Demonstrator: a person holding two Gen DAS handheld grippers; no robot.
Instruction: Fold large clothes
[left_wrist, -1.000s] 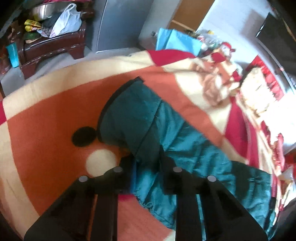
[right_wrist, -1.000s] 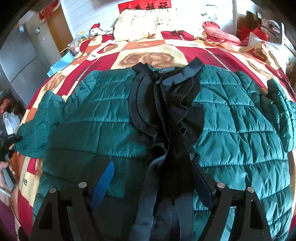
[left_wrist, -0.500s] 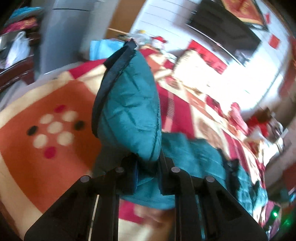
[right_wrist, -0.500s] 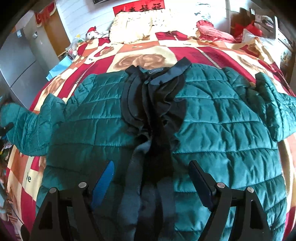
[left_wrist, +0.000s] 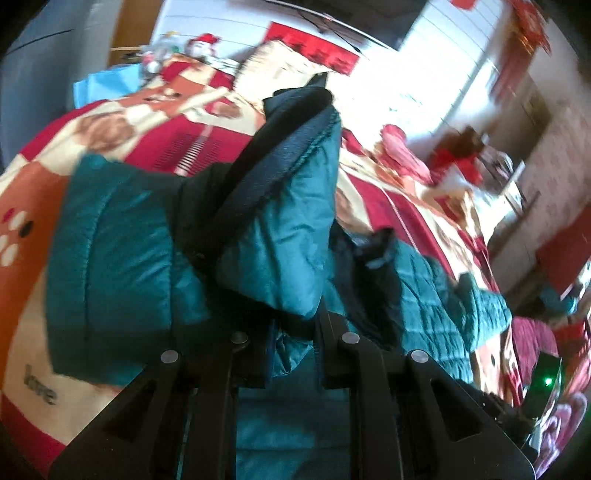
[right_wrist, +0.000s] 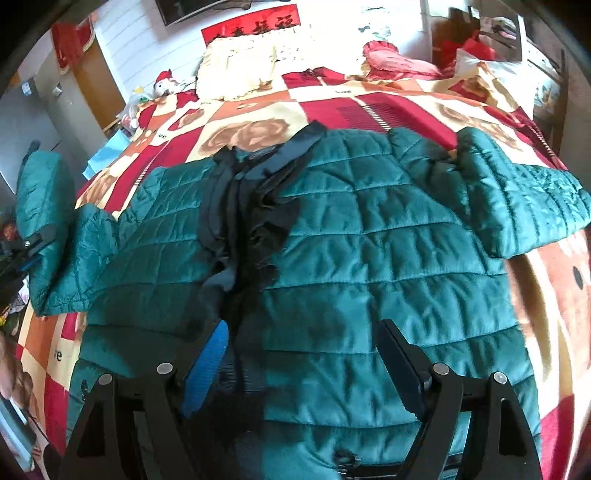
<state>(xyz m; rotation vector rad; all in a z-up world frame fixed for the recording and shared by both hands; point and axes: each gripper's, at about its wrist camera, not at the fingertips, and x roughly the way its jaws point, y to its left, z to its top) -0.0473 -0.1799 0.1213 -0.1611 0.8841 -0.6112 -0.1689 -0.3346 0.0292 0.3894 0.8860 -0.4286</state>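
Left claw: I have the left claw (left_wrist: 291, 354) clamped on the sleeve (left_wrist: 280, 236), which stands up just ahead of the fingers with its black cuff (left_wrist: 280, 155) at the top.
Right claw: my right claw (right_wrist: 303, 365) is apart and holds nothing; it hovers over the jacket's lower middle.
Jacket: the jacket (right_wrist: 362, 266) lies front-up on the bed (right_wrist: 417, 110), spread directly ahead of the right claw and ahead and to the right of the left one.
Axis: I read the long axis as hem-to-collar, running straight away from the right claw, collar (right_wrist: 273, 162) at the far end (toward the pillows).
Far sleeve: the other sleeve (right_wrist: 524, 206) lies out to the right of the right claw, flat and unfolded.
Risk, slip: the shell looks slick and puffy, so I judge the sleeve could slide out of my pinch mid-swing.
Risk, drag: nothing pins the body, so pulling the sleeve across could skew it.
Risk, spring: the padding may push a fold back open.
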